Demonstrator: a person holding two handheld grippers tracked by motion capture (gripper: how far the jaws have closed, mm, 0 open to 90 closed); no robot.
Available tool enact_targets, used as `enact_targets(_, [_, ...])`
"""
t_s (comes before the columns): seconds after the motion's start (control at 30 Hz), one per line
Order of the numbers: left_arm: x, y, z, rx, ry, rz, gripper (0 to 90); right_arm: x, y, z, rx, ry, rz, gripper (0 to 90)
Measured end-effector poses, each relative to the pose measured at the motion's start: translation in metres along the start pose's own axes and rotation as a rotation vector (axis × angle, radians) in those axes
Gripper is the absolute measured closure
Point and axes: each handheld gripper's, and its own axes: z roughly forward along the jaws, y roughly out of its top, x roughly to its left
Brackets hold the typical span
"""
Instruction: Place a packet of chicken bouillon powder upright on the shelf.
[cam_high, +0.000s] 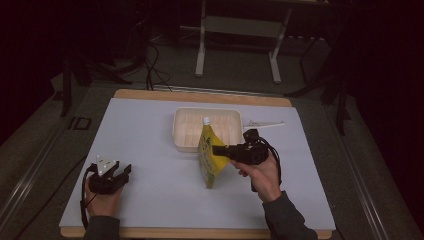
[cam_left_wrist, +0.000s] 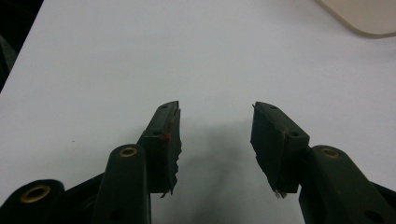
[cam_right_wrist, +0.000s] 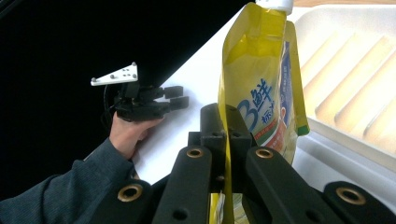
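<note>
The person has the right gripper (cam_high: 220, 150) clamped fully down on the thin side seam of a yellow plastic stand-up pouch with a white screw cap (cam_high: 209, 155). Grabbing the flat edge makes sense: it's the one part that won't squish, and it keeps the pouch upright with the cap on top. The pouch stands on the white table mat (cam_high: 150, 150), just in front of a shallow cream plastic tray with a ribbed floor (cam_high: 186, 131), so it's probably headed in there, or just came out. Can't tell which.

The left gripper (cam_high: 119, 172) is parked well off at the near left corner of the mat, jaws standing wide apart with nothing between them, just bare mat underneath. Looks like it's simply waiting out of the way.

As for writing: the right gripper view shows a big blue "3" on the pouch (cam_right_wrist: 261, 79), followed by Chinese characters, one looks like 鮮. There's a red band and smaller print lower down, too tiny to read. A green patch sits on the edge nearest the tray.
</note>
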Motion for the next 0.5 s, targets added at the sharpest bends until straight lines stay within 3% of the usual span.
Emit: enact_targets(0.5, [0.000, 0.000, -0.001, -0.005, -0.001, 0.002, 52.2, 0.003, 0.014, -0.005, -0.029, -0.041, -0.023, 90.0])
